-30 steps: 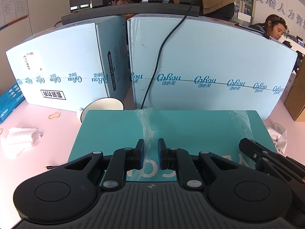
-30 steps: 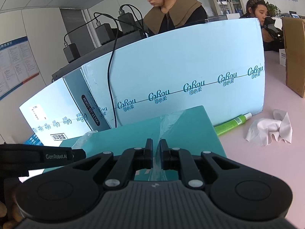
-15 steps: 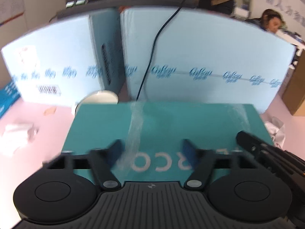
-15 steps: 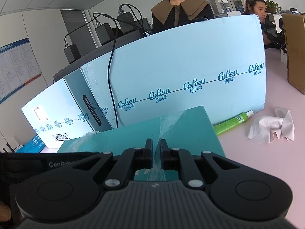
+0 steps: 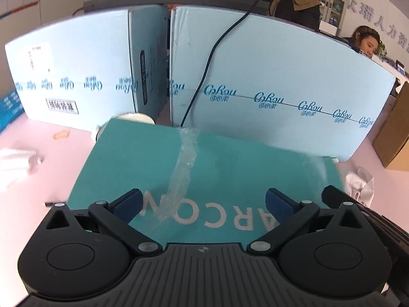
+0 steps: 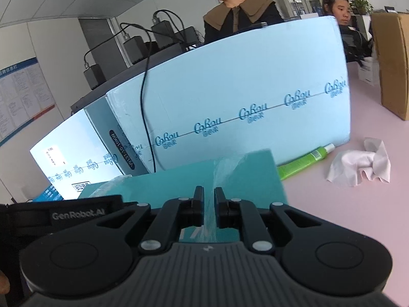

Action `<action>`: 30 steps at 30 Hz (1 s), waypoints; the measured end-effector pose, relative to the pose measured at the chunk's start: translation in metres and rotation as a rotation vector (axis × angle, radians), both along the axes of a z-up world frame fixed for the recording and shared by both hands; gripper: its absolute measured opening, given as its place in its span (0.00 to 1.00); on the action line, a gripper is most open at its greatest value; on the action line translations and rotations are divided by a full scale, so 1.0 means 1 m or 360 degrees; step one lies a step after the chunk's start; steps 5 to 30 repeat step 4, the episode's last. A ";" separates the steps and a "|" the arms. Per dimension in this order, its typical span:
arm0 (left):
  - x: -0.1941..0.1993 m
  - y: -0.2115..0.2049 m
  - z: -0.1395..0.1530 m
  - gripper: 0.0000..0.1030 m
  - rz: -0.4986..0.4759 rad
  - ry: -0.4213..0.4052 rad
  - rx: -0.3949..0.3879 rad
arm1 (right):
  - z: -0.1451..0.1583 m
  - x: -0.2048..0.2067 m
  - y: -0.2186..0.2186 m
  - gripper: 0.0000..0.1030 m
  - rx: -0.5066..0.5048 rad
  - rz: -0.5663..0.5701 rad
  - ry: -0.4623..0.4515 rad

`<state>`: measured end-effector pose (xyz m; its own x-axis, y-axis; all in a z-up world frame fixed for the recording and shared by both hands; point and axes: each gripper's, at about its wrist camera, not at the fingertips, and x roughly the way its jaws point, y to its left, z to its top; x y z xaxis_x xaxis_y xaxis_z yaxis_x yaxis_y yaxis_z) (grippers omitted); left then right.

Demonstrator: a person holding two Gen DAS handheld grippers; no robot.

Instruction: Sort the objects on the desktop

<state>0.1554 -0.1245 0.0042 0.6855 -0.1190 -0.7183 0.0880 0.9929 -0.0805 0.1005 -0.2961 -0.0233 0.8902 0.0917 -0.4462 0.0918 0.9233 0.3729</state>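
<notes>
The left tool (image 5: 203, 202) gapes wide above the teal box (image 5: 230, 168). The right tool (image 6: 209, 209) pinches the box's clear plastic strip (image 6: 208, 220).

Your left claw (image 5: 203, 203) is black plastic with blue pads (image 5: 127, 203), silver screws and a ribbed grey base. Your right claw (image 6: 209, 211) looks the same, pads black.
</notes>
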 end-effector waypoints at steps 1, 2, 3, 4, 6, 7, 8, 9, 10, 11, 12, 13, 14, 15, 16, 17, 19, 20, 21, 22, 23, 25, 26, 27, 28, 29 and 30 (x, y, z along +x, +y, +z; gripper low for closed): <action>0.000 -0.001 -0.002 1.00 0.0005 0.0007 0.0007 | 0.000 -0.002 -0.002 0.13 0.0006 -0.0006 -0.0006; -0.001 -0.002 -0.002 1.00 0.0006 0.0000 0.0031 | 0.001 -0.004 -0.003 0.13 -0.0003 -0.0010 -0.0021; -0.001 -0.004 -0.003 1.00 0.0007 -0.0006 0.0053 | 0.003 -0.006 -0.004 0.13 -0.0013 -0.0009 -0.0029; -0.002 -0.005 -0.003 1.00 0.0000 -0.0004 0.0054 | 0.003 -0.008 -0.005 0.13 -0.0018 -0.0006 -0.0035; -0.002 -0.005 -0.003 1.00 0.0000 -0.0004 0.0054 | 0.003 -0.008 -0.005 0.13 -0.0018 -0.0006 -0.0035; -0.002 -0.005 -0.003 1.00 0.0000 -0.0004 0.0054 | 0.003 -0.008 -0.005 0.13 -0.0018 -0.0006 -0.0035; -0.002 -0.005 -0.003 1.00 0.0000 -0.0004 0.0054 | 0.003 -0.008 -0.005 0.13 -0.0018 -0.0006 -0.0035; -0.002 -0.005 -0.003 1.00 0.0000 -0.0004 0.0054 | 0.003 -0.008 -0.005 0.13 -0.0018 -0.0006 -0.0035; -0.002 -0.005 -0.003 1.00 0.0000 -0.0004 0.0054 | 0.003 -0.008 -0.005 0.13 -0.0018 -0.0006 -0.0035; -0.002 -0.005 -0.003 1.00 0.0000 -0.0004 0.0054 | 0.003 -0.008 -0.005 0.13 -0.0018 -0.0006 -0.0035; -0.002 -0.005 -0.003 1.00 0.0000 -0.0004 0.0054 | 0.003 -0.008 -0.005 0.13 -0.0018 -0.0006 -0.0035; -0.002 -0.005 -0.003 1.00 0.0000 -0.0004 0.0054 | 0.003 -0.008 -0.005 0.13 -0.0018 -0.0006 -0.0035; -0.002 -0.005 -0.003 1.00 0.0000 -0.0004 0.0054 | 0.003 -0.008 -0.005 0.13 -0.0018 -0.0006 -0.0035; -0.002 -0.005 -0.003 1.00 0.0000 -0.0004 0.0054 | 0.003 -0.008 -0.005 0.13 -0.0018 -0.0006 -0.0035; -0.002 -0.005 -0.003 1.00 0.0000 -0.0004 0.0054 | 0.003 -0.008 -0.005 0.13 -0.0018 -0.0006 -0.0035; -0.002 -0.005 -0.003 1.00 0.0000 -0.0004 0.0054 | 0.003 -0.008 -0.005 0.13 -0.0018 -0.0006 -0.0035; -0.002 -0.005 -0.003 1.00 0.0000 -0.0004 0.0054 | 0.003 -0.008 -0.005 0.13 -0.0018 -0.0006 -0.0035; -0.002 -0.005 -0.003 1.00 0.0000 -0.0004 0.0054 | 0.003 -0.008 -0.005 0.13 -0.0018 -0.0006 -0.0035; -0.002 -0.005 -0.003 1.00 0.0000 -0.0004 0.0054 | 0.003 -0.008 -0.005 0.13 -0.0018 -0.0006 -0.0035; -0.002 -0.005 -0.003 1.00 0.0000 -0.0004 0.0054 | 0.003 -0.008 -0.005 0.13 -0.0018 -0.0006 -0.0035; -0.002 -0.005 -0.003 1.00 0.0000 -0.0004 0.0054 | 0.003 -0.008 -0.005 0.13 -0.0018 -0.0006 -0.0035; -0.002 -0.005 -0.003 1.00 0.0000 -0.0004 0.0054 | 0.003 -0.008 -0.005 0.13 -0.0018 -0.0006 -0.0035; -0.002 -0.005 -0.003 1.00 0.0000 -0.0004 0.0054 | 0.003 -0.008 -0.005 0.13 -0.0018 -0.0006 -0.0035; -0.002 -0.005 -0.003 1.00 0.0000 -0.0004 0.0054 | 0.003 -0.008 -0.005 0.13 -0.0018 -0.0006 -0.0035; -0.002 -0.005 -0.003 1.00 0.0000 -0.0004 0.0054 | 0.003 -0.008 -0.005 0.13 -0.0018 -0.0006 -0.0035; -0.002 -0.005 -0.003 1.00 0.0000 -0.0004 0.0054 | 0.003 -0.008 -0.005 0.13 -0.0018 -0.0006 -0.0035; -0.002 -0.005 -0.003 1.00 0.0000 -0.0004 0.0054 | 0.003 -0.008 -0.005 0.13 -0.0018 -0.0006 -0.0035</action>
